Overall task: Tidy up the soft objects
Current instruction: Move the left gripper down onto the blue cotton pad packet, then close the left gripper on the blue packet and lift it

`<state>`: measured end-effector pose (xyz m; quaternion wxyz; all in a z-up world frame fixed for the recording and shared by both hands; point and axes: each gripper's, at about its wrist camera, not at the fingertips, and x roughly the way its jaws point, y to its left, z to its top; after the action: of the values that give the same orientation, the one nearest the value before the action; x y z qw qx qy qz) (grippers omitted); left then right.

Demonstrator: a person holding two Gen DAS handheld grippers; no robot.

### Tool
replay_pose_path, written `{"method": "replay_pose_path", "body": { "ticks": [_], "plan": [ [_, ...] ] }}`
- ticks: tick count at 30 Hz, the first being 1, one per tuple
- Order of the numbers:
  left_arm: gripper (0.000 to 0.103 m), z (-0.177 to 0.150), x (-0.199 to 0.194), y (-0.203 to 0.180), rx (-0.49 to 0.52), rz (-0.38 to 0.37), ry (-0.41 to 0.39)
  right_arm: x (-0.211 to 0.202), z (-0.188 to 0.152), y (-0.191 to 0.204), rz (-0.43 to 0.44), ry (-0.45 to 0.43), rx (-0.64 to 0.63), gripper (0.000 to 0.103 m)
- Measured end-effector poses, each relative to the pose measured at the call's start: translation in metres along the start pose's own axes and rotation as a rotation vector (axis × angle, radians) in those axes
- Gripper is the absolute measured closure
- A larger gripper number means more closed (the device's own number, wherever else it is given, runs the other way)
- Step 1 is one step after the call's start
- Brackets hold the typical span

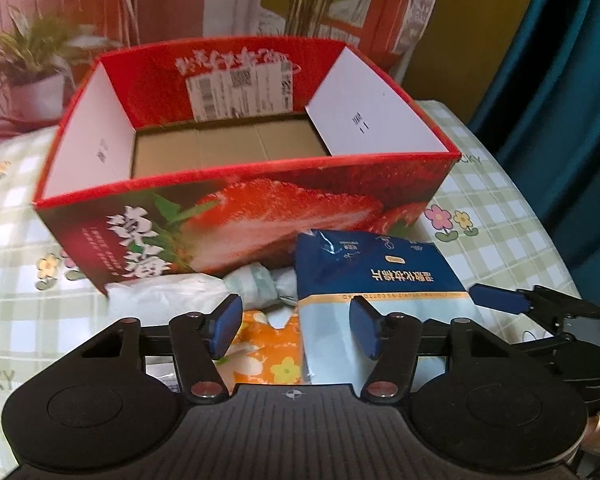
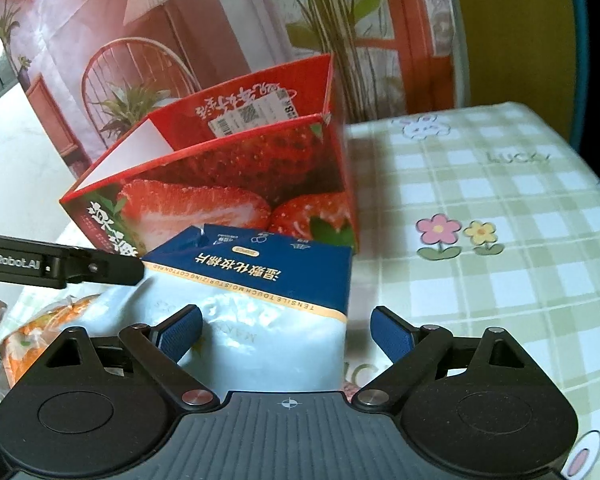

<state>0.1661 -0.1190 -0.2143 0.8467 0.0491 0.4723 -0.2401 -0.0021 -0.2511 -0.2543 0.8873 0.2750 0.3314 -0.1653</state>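
Standing on a surface (image 2: 500, 200) covered in a green-checked cloth with flower prints, a red strawberry box (image 1: 260, 216) is open at the top, its brown cardboard floor bare. Just in front of the box lie the soft things: a blue-and-white cotton pad pack (image 2: 268, 304), an orange flowered packet (image 1: 272, 352) and a crumpled white-and-pale-green plastic bag (image 1: 204, 292). The cotton pad pack leans close to the box's near wall; whether it touches it I cannot tell.

The left tongs (image 1: 296, 332) are half spread above the orange flowered packet and the left edge of the cotton pad pack, their blue pads not pressing on either. The right tongs (image 2: 288, 332) are spread wide around the pale lower part of the cotton pad pack, with the left pad over the pack and the right pad clear of it, over the cloth. In the right wrist view the left tongs' black arm reaches in from the left, above the orange packet.
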Motion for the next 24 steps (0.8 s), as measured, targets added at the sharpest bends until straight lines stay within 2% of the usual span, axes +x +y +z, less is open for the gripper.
{"method": "replay_pose_path", "body": {
  "ticks": [9, 11, 13, 14, 18, 22, 24],
  "plan": [
    [0.041, 0.008, 0.021, 0.003, 0.016, -0.071, 0.06, 0.013, 0.004, -0.006, 0.075, 0.046, 0.04, 0.013],
    [0.045, 0.01, 0.024, 0.004, 0.013, -0.097, 0.07, 0.017, 0.005, -0.007, 0.094, 0.059, 0.051, 0.013],
    [0.055, 0.011, 0.024, 0.004, 0.012, -0.134, 0.074, 0.018, 0.007, -0.007, 0.112, 0.069, 0.059, 0.017],
    [0.055, 0.011, 0.023, 0.003, 0.013, -0.152, 0.076, 0.018, 0.008, -0.005, 0.113, 0.071, 0.052, 0.018],
    [0.055, 0.01, 0.018, 0.001, 0.05, -0.158, 0.066, 0.01, 0.013, 0.003, 0.13, 0.068, 0.004, 0.032],
    [0.056, 0.011, 0.01, 0.011, 0.034, -0.19, 0.057, -0.003, 0.022, 0.007, 0.125, 0.054, -0.03, 0.051],
    [0.056, 0.012, 0.004, 0.014, 0.037, -0.208, 0.044, -0.01, 0.026, 0.008, 0.131, 0.043, -0.05, 0.056]
  ]
}}
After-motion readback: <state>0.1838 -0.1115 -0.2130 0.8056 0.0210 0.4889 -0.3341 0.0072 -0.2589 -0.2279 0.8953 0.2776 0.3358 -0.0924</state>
